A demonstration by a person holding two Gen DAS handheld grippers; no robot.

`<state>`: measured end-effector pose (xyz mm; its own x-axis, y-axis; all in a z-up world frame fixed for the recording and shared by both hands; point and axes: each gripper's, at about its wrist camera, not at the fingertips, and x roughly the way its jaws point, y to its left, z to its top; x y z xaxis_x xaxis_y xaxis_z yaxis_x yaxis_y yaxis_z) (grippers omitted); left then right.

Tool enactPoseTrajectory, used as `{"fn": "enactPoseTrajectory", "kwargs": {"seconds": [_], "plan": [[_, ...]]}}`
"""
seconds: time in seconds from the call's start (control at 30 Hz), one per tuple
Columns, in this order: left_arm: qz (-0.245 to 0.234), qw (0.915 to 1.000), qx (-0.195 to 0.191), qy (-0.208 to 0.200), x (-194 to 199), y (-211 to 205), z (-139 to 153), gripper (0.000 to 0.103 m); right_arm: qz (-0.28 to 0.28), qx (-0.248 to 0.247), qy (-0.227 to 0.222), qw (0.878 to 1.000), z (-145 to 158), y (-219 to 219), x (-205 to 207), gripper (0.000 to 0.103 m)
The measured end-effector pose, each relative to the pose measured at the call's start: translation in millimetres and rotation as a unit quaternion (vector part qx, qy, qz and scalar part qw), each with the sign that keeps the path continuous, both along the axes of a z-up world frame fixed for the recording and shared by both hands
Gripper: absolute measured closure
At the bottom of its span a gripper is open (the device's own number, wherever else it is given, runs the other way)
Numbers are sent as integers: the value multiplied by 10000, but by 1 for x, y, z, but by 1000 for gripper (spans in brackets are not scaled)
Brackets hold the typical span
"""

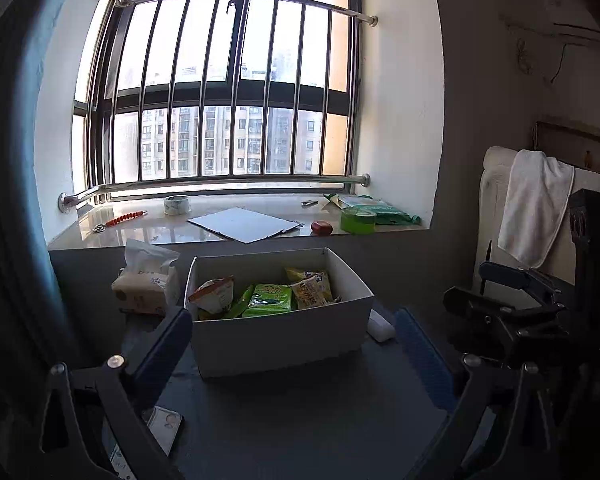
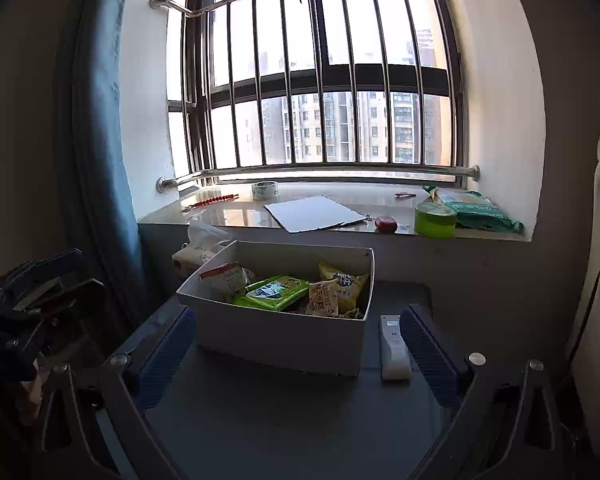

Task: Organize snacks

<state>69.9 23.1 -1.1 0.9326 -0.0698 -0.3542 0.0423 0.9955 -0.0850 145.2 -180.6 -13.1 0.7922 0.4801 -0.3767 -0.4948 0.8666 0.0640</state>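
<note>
A white cardboard box (image 1: 284,340) (image 2: 284,340) stands on a dark table under the window. Inside it lie several snack packets: a green one (image 1: 270,300) (image 2: 276,292), yellow ones (image 1: 310,290) (image 2: 342,282) and an orange-and-white one (image 1: 214,294) (image 2: 224,278). My left gripper (image 1: 296,352) is open in front of the box, with nothing between its blue fingers (image 1: 164,344). My right gripper (image 2: 296,352) is also open and empty, just short of the box. The right gripper shows at the right edge of the left wrist view (image 1: 512,304).
A tissue pack (image 1: 148,284) (image 2: 198,248) sits left of the box, a white remote (image 2: 394,346) (image 1: 380,328) right of it. The windowsill (image 1: 148,232) holds a tape roll (image 1: 177,205), white board (image 1: 244,224), red object (image 1: 321,228), green tub (image 1: 358,220) and bag. A towel-draped chair (image 1: 536,204) stands right, a blue curtain left.
</note>
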Motion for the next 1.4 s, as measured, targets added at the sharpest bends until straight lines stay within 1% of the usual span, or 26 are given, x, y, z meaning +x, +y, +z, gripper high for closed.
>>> {"fn": "enactPoseTrajectory", "kwargs": {"seconds": [0.07, 0.13, 0.2, 0.3, 0.33, 0.4, 0.5, 0.83, 1.4], "plan": [[-2, 9999, -132, 37, -16, -1, -6, 0, -1, 137, 220, 9997, -7, -9, -14, 0], [22, 9999, -133, 90, -29, -4, -11, 0, -1, 273, 388, 9989, -14, -18, -26, 0], [75, 9997, -163, 156, -39, -6, -15, 0, -109, 319, 494, 9982, -20, -24, -38, 0], [39, 9992, -338, 195, -49, -6, -18, 0, -118, 345, 587, 9976, -25, -31, -52, 0], [24, 9992, -330, 208, -51, -7, -18, 0, -95, 312, 594, 9977, -27, -31, -56, 0], [82, 9993, -269, 258, -52, -9, -19, 0, -67, 195, 618, 9979, -29, -30, -60, 0], [56, 9991, -297, 307, -52, -12, -21, 0, -54, 151, 662, 9977, -31, -30, -64, 0], [46, 9989, -173, 439, -46, -18, -26, 0, -15, 109, 683, 9976, -31, -26, -65, 0], [9, 9987, -132, 487, -46, -20, -28, 0, 44, 80, 662, 9978, -30, -26, -67, 0]]}}
